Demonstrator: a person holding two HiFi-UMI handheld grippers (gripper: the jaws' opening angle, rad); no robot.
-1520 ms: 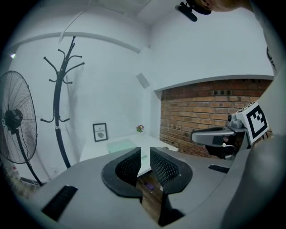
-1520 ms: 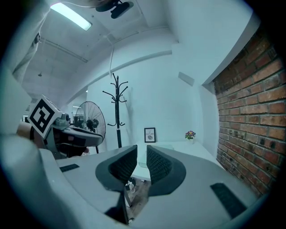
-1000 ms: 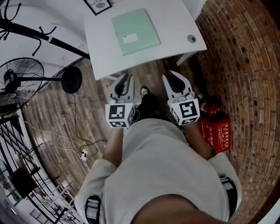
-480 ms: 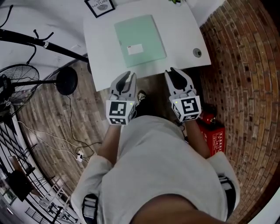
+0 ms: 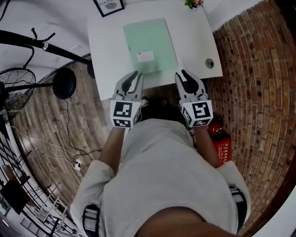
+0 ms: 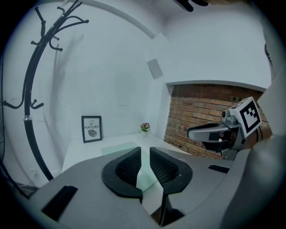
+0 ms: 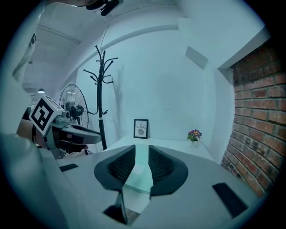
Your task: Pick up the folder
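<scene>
A pale green folder point(image 5: 150, 41) with a white label lies flat on the white table point(image 5: 106, 51), its near edge close to the table's front edge. My left gripper point(image 5: 134, 75) hovers at that front edge, just left of the folder's near corner, jaws almost together with nothing between them. My right gripper point(image 5: 186, 74) is at the front edge just right of the folder; its jaws have just been opening and hold nothing. The folder point(image 6: 117, 148) shows beyond the left gripper point(image 6: 145, 150). It shows as well through the gap of the right gripper point(image 7: 141, 147), the folder point(image 7: 134, 182) lying ahead.
A framed picture point(image 5: 109, 5) and a small flower pot point(image 5: 194, 3) stand at the table's far edge. A cable hole point(image 5: 210, 63) is near its right corner. Brick wall point(image 5: 259, 69) on the right, red box point(image 5: 225, 149) on the floor, coat rack point(image 5: 41, 44) and fan point(image 5: 18, 88) on the left.
Both grippers have moved forward from over the floor to the table's front edge, on either side of the folder's near end. The right jaws stand a little wider.
</scene>
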